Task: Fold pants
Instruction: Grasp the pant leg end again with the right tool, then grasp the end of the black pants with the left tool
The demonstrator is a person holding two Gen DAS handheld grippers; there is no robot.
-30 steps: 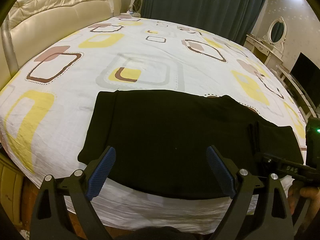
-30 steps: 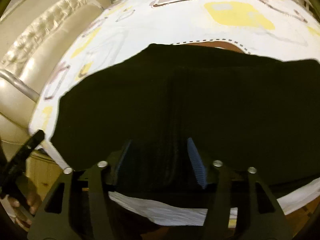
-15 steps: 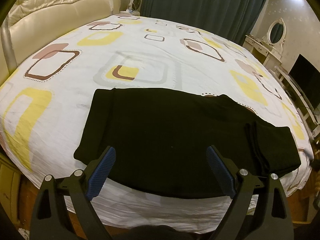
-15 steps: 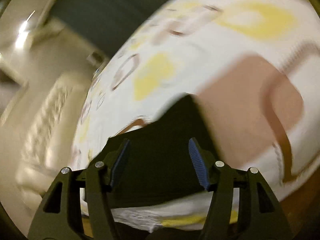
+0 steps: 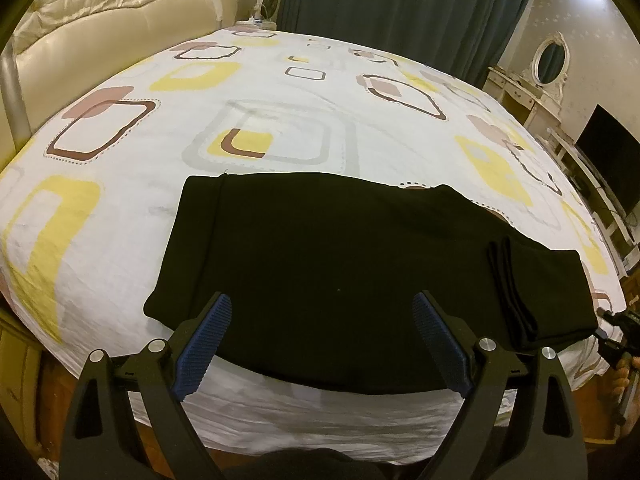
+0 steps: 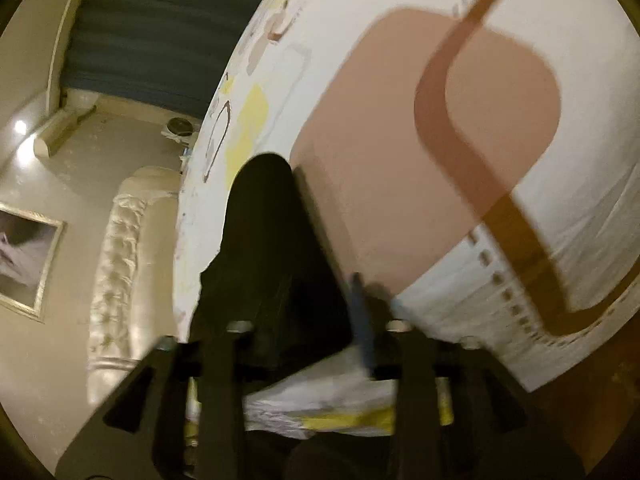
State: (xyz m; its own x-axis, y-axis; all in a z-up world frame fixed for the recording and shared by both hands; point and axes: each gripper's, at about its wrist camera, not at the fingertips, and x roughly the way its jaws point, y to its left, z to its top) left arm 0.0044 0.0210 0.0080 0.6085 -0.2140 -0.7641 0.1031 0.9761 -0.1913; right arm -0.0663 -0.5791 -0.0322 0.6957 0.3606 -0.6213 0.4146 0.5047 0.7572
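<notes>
Black pants [image 5: 340,264] lie flat along the near edge of the bed, with a folded-over end at the right [image 5: 536,288]. My left gripper [image 5: 320,340] is open and empty, held just above the pants' near edge. My right gripper [image 6: 304,332] is at the right end of the pants [image 6: 264,240], tilted and blurred. Its jaws stand apart with black fabric lying between them. It also shows at the far right of the left wrist view [image 5: 618,332].
The bed [image 5: 280,120] has a white sheet with yellow and brown squares. A cream tufted headboard [image 5: 100,12] stands at the left. Dark curtains [image 5: 400,8], a dresser with an oval mirror [image 5: 548,64] and a TV [image 5: 608,160] stand behind and to the right.
My right gripper has swung from the pants' near side round to their right end and rolled over. My left gripper has barely moved. The pants lie as before.
</notes>
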